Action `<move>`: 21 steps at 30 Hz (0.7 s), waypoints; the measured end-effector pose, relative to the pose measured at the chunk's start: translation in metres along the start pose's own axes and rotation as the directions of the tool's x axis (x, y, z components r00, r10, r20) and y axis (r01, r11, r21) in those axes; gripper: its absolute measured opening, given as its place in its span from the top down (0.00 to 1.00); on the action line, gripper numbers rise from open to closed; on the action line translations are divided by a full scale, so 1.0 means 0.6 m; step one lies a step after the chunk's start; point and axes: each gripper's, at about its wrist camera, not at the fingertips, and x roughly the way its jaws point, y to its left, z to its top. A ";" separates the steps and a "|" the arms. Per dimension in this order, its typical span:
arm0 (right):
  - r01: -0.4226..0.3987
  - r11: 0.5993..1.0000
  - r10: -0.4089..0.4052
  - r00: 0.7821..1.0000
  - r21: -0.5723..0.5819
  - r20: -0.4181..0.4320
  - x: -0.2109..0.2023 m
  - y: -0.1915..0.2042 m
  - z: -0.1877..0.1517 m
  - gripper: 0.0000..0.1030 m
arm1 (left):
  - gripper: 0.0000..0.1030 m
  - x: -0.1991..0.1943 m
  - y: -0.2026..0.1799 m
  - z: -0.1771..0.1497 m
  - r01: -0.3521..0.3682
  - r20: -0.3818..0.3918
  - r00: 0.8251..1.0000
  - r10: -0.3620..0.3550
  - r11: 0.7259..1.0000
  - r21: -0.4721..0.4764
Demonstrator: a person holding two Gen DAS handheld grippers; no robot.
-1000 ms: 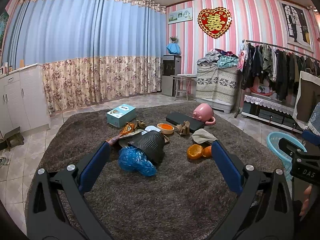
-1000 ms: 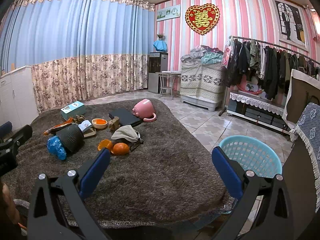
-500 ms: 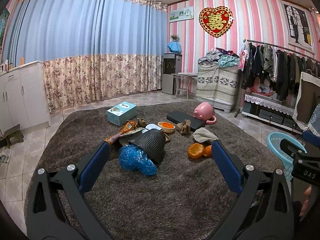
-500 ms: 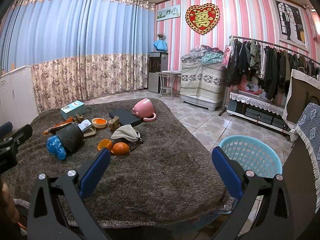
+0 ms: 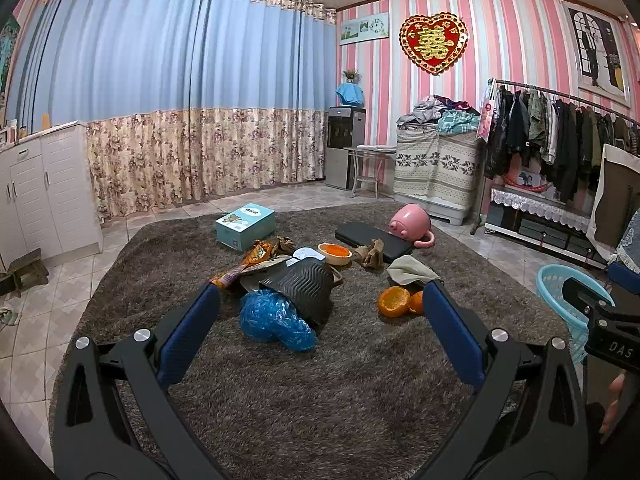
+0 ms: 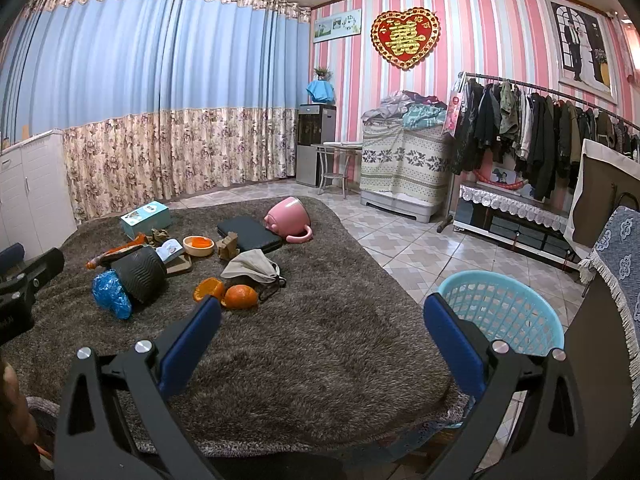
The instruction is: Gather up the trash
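Left wrist view, reading left to right: my left gripper (image 5: 320,300) hangs spread wide over the rug (image 5: 320,392), empty. Between its fingers lies the trash: a wrapper (image 5: 244,266), a blue bag (image 5: 276,320) half tucked under a tipped black bin (image 5: 304,284) whose mouth I cannot see, then orange peels (image 5: 400,300), partly cut off by the right finger. A crumpled brown scrap (image 5: 370,252) beyond is too small to make out. At the far right edge, the basket (image 5: 560,292) is mostly hidden behind my other tool.

From the right wrist view, my right gripper (image 6: 322,308) is likewise spread and holds nothing; the peels (image 6: 226,292) sit just beyond its left finger, and the basket (image 6: 504,312) stands on the tiles beside the rug's right edge, its near rim hidden by the right finger.

Compared with a second ago, almost nothing has shifted; the left view has crept slightly nearer the pile.
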 end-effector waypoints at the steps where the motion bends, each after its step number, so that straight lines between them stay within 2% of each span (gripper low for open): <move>1: -0.001 1.000 0.001 1.000 0.001 0.001 -0.001 0.001 0.000 0.04 | 0.05 0.000 0.001 0.000 0.000 0.000 1.000 0.000 1.000 0.000; 21: -0.001 1.000 0.001 1.000 -0.001 0.010 -0.003 -0.010 0.005 0.04 | 0.05 0.000 0.001 0.001 0.001 -0.002 1.000 -0.001 1.000 -0.003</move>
